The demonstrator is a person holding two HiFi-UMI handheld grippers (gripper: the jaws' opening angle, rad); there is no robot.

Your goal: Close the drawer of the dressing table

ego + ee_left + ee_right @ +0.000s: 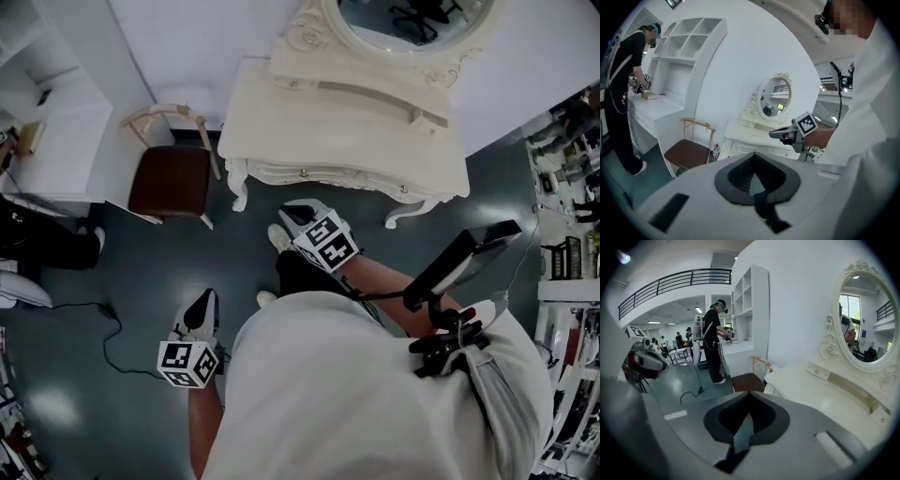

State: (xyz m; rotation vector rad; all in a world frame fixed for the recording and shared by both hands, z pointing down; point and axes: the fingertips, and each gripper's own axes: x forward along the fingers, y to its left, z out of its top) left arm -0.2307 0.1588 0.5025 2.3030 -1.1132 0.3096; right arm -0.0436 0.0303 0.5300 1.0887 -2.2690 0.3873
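Seen from above, a person in a white top stands on a dark, glossy grey-green floor (pixel 141 272) facing a cream counter (pixel 281 112) with carved legs, set against a white wall (pixel 187 37). An oval mirror (pixel 412 21) in an ornate frame stands at the back of the counter's bare top. The drawer (pixel 323 174) sits in the counter's front edge with its small knobs showing, and its face looks flush with the frame.

The right tool (pixel 291 210) is held over the floor just in front of the counter, pointing at it but not touching. Its jaws are clenched with nothing between them. The left tool (pixel 207 300) hangs lower and to the left, well apart from the counter, its jaws also pressed together and empty.

A wooden chair (pixel 171 180) with a brown seat stands left of the counter, and a small bottle (pixel 716 152) is on the floor between them. Farther left is a white shelf unit (pixel 689 42), where another person (pixel 618 93) in black stands. A black cable (pixel 112 337) trails across the floor.
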